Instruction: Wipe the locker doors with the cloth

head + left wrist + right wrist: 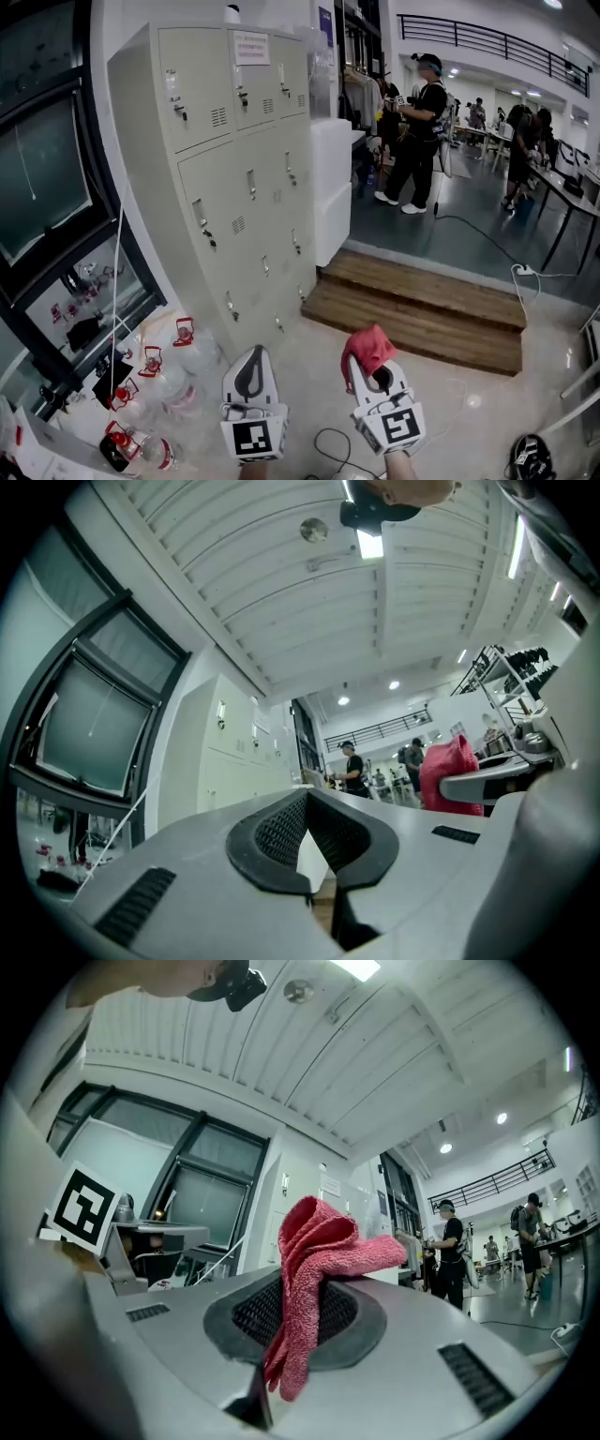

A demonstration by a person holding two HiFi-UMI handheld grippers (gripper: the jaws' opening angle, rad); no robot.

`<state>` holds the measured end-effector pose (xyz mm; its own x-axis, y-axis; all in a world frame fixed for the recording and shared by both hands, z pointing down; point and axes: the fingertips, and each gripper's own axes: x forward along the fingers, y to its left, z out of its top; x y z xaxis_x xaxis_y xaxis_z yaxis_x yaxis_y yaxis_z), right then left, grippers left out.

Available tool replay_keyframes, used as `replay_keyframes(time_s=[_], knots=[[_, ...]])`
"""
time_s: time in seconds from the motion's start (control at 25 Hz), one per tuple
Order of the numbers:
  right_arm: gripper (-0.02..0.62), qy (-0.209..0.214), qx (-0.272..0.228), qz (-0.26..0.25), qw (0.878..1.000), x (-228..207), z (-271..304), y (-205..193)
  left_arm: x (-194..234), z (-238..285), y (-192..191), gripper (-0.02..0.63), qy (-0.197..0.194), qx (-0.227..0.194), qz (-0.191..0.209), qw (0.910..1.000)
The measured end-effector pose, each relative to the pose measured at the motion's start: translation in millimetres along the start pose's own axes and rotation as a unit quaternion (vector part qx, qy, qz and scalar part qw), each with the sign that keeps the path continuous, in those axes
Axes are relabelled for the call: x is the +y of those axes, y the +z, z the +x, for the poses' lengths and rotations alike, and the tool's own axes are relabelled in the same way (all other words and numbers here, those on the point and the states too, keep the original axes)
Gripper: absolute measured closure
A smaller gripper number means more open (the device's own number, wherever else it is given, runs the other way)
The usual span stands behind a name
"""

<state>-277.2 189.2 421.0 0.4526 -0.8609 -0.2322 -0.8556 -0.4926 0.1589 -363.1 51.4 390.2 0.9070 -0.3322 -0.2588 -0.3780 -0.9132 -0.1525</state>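
A tall beige locker cabinet (244,178) with several small doors stands ahead and to the left; it also shows in the left gripper view as the lockers (234,761). My right gripper (372,364) is low in the head view, well short of the lockers, shut on a red cloth (367,345). In the right gripper view the cloth (314,1260) is bunched between the jaws of the gripper (302,1290) and sticks up above them. My left gripper (254,356) is beside it to the left, jaws together with nothing in them (307,801).
A white cabinet (330,187) adjoins the lockers on the right. A wooden step (422,305) lies beyond. Bottles with red caps (150,375) crowd the floor by the black-framed window (47,187). People (417,131) stand far back. A cable (328,442) lies near my feet.
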Motion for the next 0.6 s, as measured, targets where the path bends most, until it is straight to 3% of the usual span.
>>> replay_keyframes(time_s=[0.6], knots=[[0.569,0.016,-0.003,-0.002,1.0,-40,-2,-13,-38,21,6,0.591,0.021,-0.009,0.0,0.9997]])
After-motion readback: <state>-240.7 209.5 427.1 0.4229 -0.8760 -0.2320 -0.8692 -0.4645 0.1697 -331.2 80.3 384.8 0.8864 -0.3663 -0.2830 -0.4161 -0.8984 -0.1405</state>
